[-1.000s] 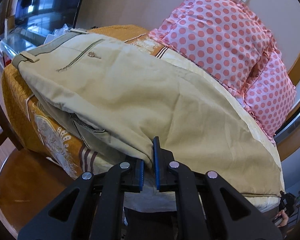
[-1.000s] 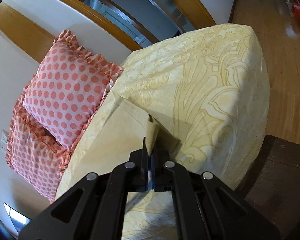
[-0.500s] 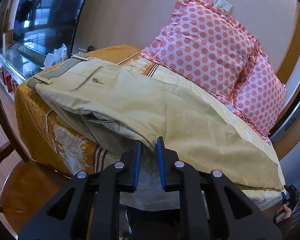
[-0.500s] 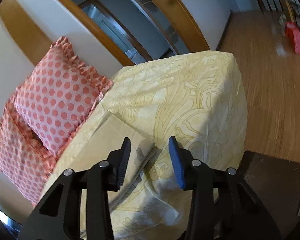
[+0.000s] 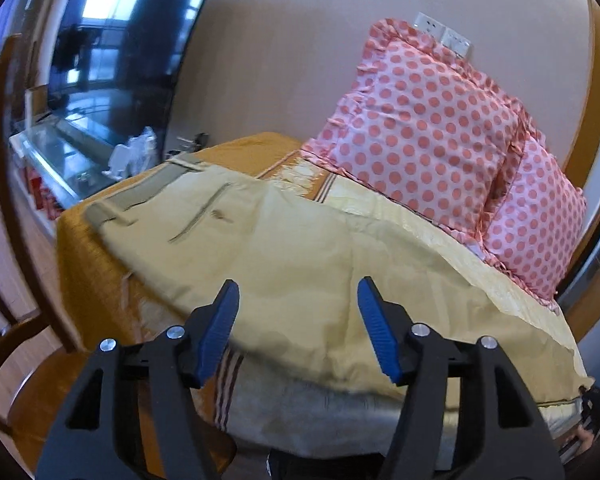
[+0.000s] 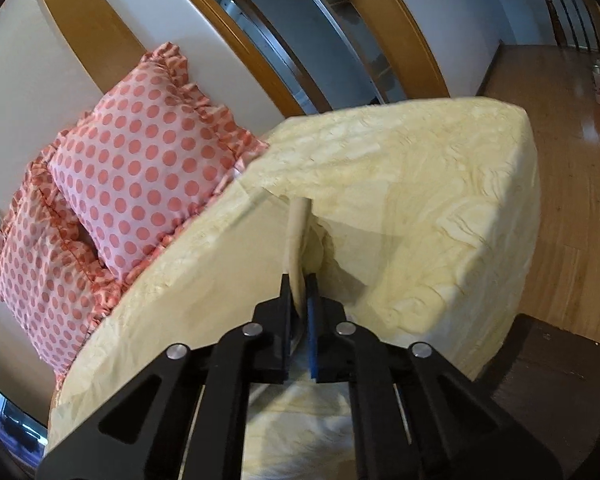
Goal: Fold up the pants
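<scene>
Half a second ago the right gripper [image 6: 299, 292] was wide open over the leg end of the pants [image 5: 300, 256]; now its two fingers are pinched tight on a small strip of tan cloth that sticks up toward 12 o'clock between them. The left gripper [image 5: 298, 328] has done the opposite: it was nearly closed and now its blue pads [image 5: 220, 328] are spread far apart, with nothing between them. It sits low at 6 o'clock in its own view, just in front of the near edge of the pants. The pants lie flat and long across the bed [image 6: 440, 184], with the grey waistband [image 5: 140, 196] far off at about 10 o'clock and the leg end running out toward 4 o'clock. Two pink spotted pillows [image 5: 432, 120] lean on the wall at 1 o'clock, well clear of the cloth. My guess is that the right side grabs the leg end so it can carry it over toward the waistband and fold the pants in half. The left side looks ready to bite the near edge so both corners go up together. If only one corner is lifted, the soft cloth may sag and the fold may end up crooked.
</scene>
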Action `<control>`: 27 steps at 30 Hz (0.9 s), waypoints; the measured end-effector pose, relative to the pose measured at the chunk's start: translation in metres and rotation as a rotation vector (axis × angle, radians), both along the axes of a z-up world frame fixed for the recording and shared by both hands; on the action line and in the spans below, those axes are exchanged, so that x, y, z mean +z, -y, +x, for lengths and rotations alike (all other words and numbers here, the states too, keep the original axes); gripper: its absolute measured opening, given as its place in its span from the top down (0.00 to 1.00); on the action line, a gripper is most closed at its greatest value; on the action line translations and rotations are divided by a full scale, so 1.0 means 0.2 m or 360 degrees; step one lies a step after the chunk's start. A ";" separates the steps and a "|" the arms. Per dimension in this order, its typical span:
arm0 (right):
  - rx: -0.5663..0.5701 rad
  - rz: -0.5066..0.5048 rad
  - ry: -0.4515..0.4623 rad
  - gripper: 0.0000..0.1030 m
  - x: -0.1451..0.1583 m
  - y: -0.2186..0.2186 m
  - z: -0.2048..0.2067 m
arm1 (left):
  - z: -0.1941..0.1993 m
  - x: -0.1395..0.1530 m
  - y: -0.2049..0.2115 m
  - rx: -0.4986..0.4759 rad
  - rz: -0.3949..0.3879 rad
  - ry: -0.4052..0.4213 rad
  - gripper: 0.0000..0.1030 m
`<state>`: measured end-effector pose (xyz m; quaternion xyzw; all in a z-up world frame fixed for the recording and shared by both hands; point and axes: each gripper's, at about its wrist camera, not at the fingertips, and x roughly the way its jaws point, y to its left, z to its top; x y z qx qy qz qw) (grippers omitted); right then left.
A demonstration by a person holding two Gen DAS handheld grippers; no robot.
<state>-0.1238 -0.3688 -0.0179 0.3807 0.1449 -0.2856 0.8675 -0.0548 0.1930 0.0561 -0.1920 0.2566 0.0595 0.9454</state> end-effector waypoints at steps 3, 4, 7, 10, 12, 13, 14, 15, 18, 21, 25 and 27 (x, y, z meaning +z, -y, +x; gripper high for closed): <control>0.0073 -0.0069 0.0121 0.95 0.17 -0.07 0.07 | 0.14 -0.09 -0.02 0.0022 0.0048 -0.0126 0.38; 0.0114 -0.0090 0.0156 0.95 0.22 -0.10 0.11 | 0.18 -0.14 -0.03 0.0033 0.0046 -0.0188 0.38; 0.0445 -0.0186 0.0337 0.95 0.46 -0.37 0.32 | 0.19 -0.20 -0.01 0.0033 0.0104 -0.0192 0.38; 0.0843 -0.0258 0.0422 0.95 0.59 -0.73 0.55 | 0.18 -0.20 0.01 0.0049 0.0152 -0.0191 0.38; 0.1193 -0.0290 0.0425 0.95 0.61 -1.07 0.71 | 0.15 -0.19 -0.02 0.0063 0.0063 -0.0154 0.38; 0.1340 -0.0295 0.0408 0.95 0.59 -1.22 0.77 | 0.12 -0.17 -0.04 0.0071 0.0005 -0.0122 0.38; 0.1520 -0.0300 0.0369 0.95 0.54 -1.40 0.83 | 0.08 -0.16 -0.06 0.0094 -0.0026 -0.0095 0.38; 0.1644 -0.0318 0.0304 0.95 0.49 -1.53 0.88 | 0.06 -0.15 -0.09 0.0123 -0.0036 -0.0077 0.38; 0.2055 -0.0377 -0.0065 0.81 0.25 -1.91 0.97 | -0.04 -0.11 -0.19 0.0239 -0.0033 -0.0051 0.38; 0.2201 -0.0430 -0.0149 0.68 0.15 -2.04 0.91 | -0.10 -0.12 -0.29 0.0348 -0.0036 -0.0079 0.34; 0.1945 -0.0594 -0.0036 0.60 0.27 -1.94 0.90 | -0.13 -0.18 -0.42 0.0442 -0.0162 -0.0102 0.34; 0.1759 -0.0828 -0.0153 0.58 0.28 -1.95 0.92 | -0.13 -0.21 -0.46 0.0468 -0.0226 -0.0098 0.34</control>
